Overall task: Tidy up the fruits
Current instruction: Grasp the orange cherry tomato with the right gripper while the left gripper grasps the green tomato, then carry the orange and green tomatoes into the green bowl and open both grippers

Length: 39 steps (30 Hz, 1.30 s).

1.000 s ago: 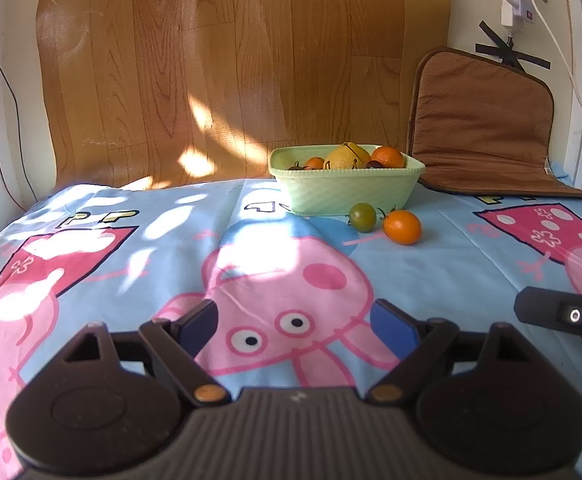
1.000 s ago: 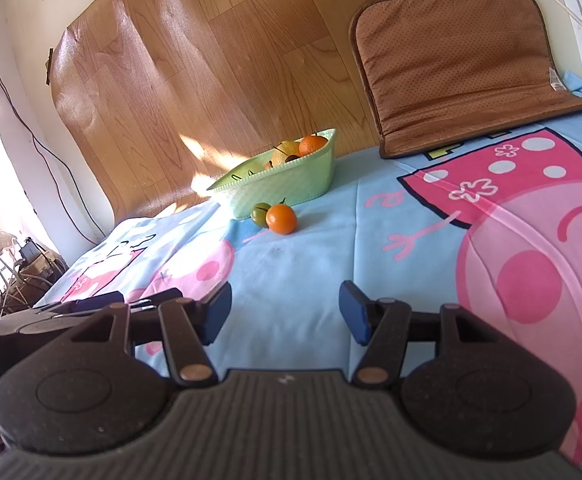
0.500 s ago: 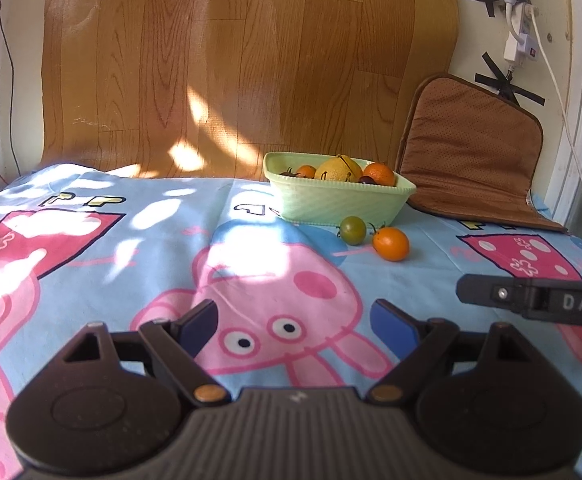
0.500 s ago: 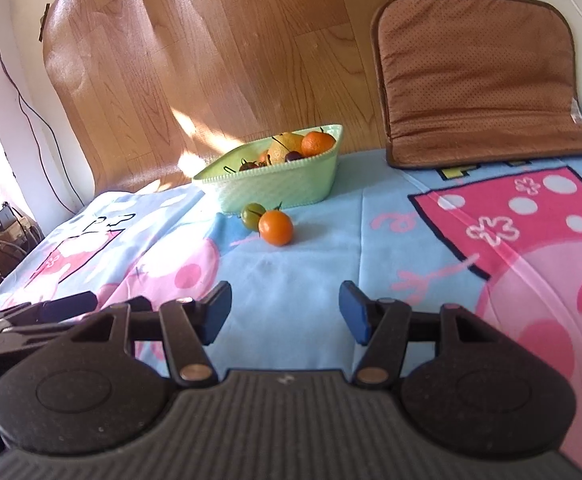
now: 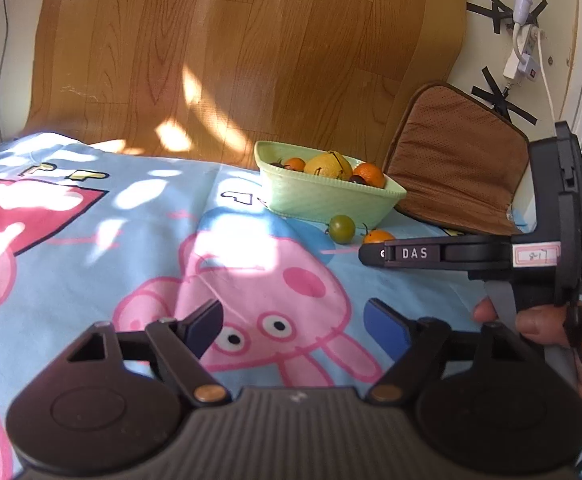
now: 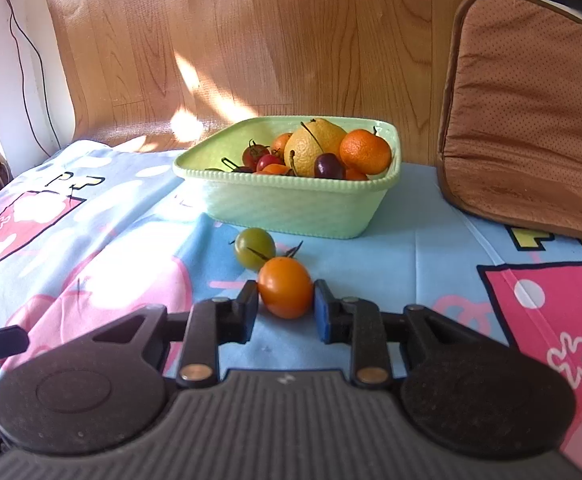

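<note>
Cartoon-print cloth over bench (image 6: 431, 248), wood-grain sheet behind. Right gripper (image 6: 285, 300): jaws just closed, pinching orange tomato (image 6: 285, 292) on the cloth. Step: pick-up; next, lift over rim into green basket (image 6: 291, 208) (already heaped). Green tomato (image 6: 254, 247) touches behind, may roll. Left gripper (image 5: 293, 324): spread, empty. Brown cushion (image 6: 531, 112) aside.

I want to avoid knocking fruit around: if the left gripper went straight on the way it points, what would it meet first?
Probably bare bedsheet: the left gripper points at the cloth, left of the basket. Depth is unclear.
</note>
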Each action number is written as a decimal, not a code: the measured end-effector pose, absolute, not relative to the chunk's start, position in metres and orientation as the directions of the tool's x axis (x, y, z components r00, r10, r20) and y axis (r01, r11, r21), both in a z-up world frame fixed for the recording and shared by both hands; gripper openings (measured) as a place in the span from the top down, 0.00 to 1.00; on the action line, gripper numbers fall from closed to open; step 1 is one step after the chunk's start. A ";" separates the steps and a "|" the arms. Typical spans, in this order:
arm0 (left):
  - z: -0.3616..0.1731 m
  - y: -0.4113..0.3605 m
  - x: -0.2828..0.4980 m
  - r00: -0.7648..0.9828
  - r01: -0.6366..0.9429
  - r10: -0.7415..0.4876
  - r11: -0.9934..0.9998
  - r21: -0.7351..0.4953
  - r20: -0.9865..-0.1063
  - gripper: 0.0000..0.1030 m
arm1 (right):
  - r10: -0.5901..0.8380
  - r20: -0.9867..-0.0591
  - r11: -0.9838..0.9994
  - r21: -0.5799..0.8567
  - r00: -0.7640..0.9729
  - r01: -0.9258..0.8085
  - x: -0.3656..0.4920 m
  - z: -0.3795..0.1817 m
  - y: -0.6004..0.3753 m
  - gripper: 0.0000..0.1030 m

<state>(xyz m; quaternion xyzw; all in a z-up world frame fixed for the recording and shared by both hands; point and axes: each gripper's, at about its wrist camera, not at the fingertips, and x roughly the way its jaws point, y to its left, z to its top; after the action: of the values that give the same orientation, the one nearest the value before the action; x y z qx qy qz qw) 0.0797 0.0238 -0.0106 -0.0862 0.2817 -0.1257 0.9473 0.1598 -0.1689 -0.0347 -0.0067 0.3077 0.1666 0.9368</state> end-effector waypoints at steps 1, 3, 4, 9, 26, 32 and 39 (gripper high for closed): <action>-0.009 0.024 0.084 0.803 0.217 -0.311 0.947 -0.237 -0.508 0.29 | 0.316 -0.577 0.942 0.097 0.754 -0.320 0.154 -0.033 -0.174 0.69; -0.002 0.019 0.094 0.805 0.257 -0.323 0.946 -0.199 -0.497 0.29 | 0.327 -0.557 0.938 0.091 0.763 -0.335 0.135 -0.031 -0.186 0.69; 0.001 0.017 0.100 0.799 0.286 -0.342 0.940 -0.187 -0.494 0.29 | 0.324 -0.549 0.938 0.079 0.771 -0.337 0.124 -0.032 -0.191 0.69; 0.009 -0.020 0.151 0.767 0.379 -0.398 0.914 -0.144 -0.504 0.37 | 0.342 -0.522 0.938 0.137 0.782 -0.319 0.100 -0.037 -0.216 0.69; -0.016 -0.051 0.199 0.737 0.316 -0.315 0.943 -0.106 -0.599 0.75 | 0.419 -0.502 0.906 0.289 0.757 -0.310 0.107 -0.041 -0.232 0.69; -0.015 -0.037 0.125 0.724 0.356 -0.345 0.928 -0.104 -0.597 0.75 | 0.410 -0.520 0.912 0.241 0.749 -0.332 0.089 -0.041 -0.227 0.69; -0.014 -0.019 0.030 0.736 0.347 -0.351 0.930 -0.121 -0.579 0.74 | 0.442 -0.504 0.890 0.141 0.742 -0.434 0.019 -0.043 -0.206 0.69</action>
<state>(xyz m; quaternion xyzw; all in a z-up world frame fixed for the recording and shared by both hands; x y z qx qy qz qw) 0.0303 -0.0187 -0.0142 -0.0025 0.3115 -0.1873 0.9316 0.0188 -0.2058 -0.0435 0.0070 0.2719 0.2348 0.9332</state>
